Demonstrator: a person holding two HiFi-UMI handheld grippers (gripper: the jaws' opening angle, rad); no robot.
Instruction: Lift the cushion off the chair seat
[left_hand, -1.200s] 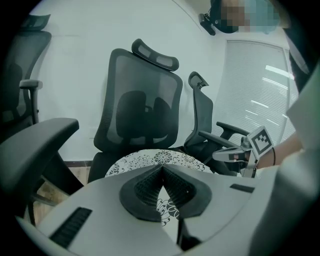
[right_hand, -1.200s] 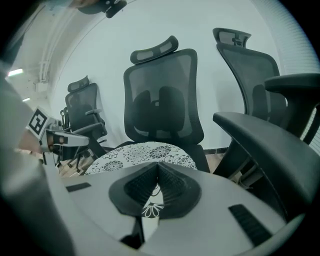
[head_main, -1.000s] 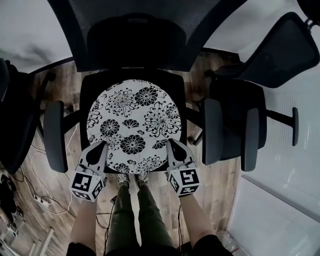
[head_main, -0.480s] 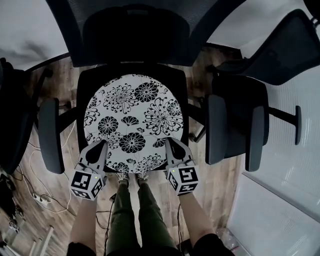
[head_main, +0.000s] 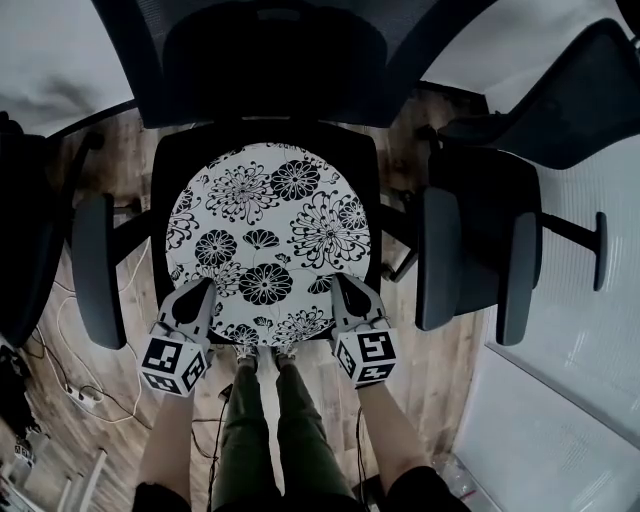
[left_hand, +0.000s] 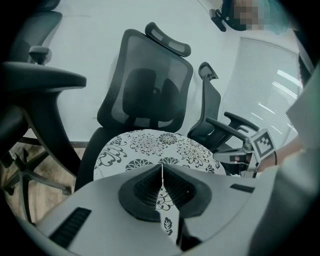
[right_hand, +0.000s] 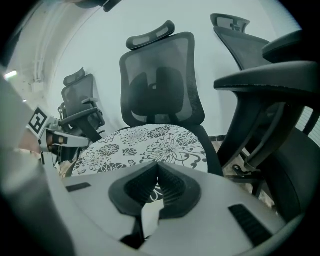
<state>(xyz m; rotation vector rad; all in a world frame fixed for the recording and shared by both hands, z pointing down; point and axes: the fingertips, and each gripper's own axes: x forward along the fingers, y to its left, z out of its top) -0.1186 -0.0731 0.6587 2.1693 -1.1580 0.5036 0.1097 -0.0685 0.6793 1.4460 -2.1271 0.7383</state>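
A round cushion (head_main: 268, 240) with black flowers on white lies over the black chair seat (head_main: 362, 152). My left gripper (head_main: 205, 290) is shut on the cushion's near left edge. My right gripper (head_main: 345, 285) is shut on its near right edge. In the left gripper view the jaws (left_hand: 161, 170) meet, with printed fabric caught between them, and the cushion (left_hand: 155, 147) spreads out beyond. The right gripper view shows the same: tips (right_hand: 157, 167) pressed together, cushion (right_hand: 145, 145) ahead. Each gripper view also shows the other gripper (left_hand: 250, 150) (right_hand: 50, 132) across the cushion.
The chair has a tall mesh back (left_hand: 150, 85) and grey armrests on the left (head_main: 92, 265) and right (head_main: 438, 255). A second black chair (head_main: 510, 230) stands close on the right, another on the left (head_main: 20, 230). Cables (head_main: 70, 350) lie on the wooden floor. The person's legs (head_main: 270, 430) are below the seat's front.
Both grippers keep their hold on the cushion's near edge and have sunk slightly with it. The chair sits a little larger in the head view.
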